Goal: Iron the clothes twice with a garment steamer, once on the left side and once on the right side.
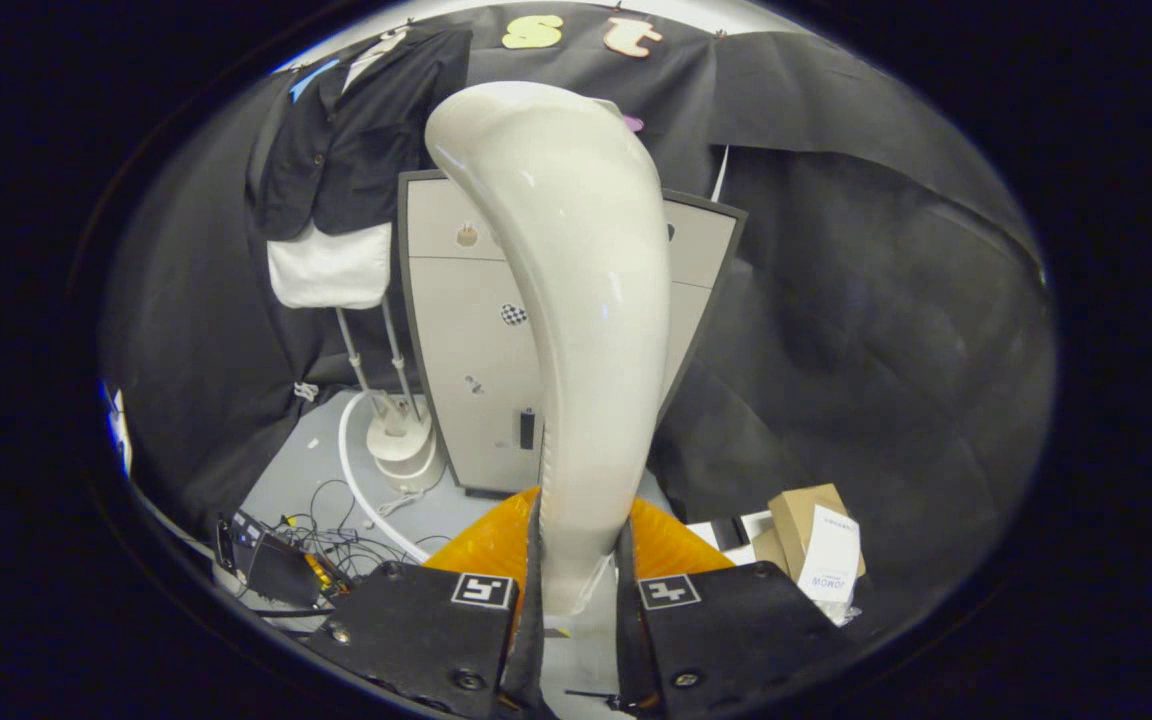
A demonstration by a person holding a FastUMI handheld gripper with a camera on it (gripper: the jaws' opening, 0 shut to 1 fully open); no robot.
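Observation:
My gripper (576,590) is shut on the cream-white handle of the garment steamer (576,300), which rises upright from between the two black fingers and curves back toward the top. Both fingers (456,620) press on its narrow lower end. Beyond and to the left hangs the clothing: a black shirt (356,140) over a white garment (331,265) on a hanger stand. The steamer's base unit (401,445) sits on the floor under the clothes, with two metal poles going up and a white hose curling around it.
A grey cabinet (476,330) stands behind the steamer handle. An orange object (496,545) lies just ahead of the fingers. Cardboard boxes (816,540) sit on the right; a dark device with cables (281,560) lies on the left floor. Black cloth walls surround everything.

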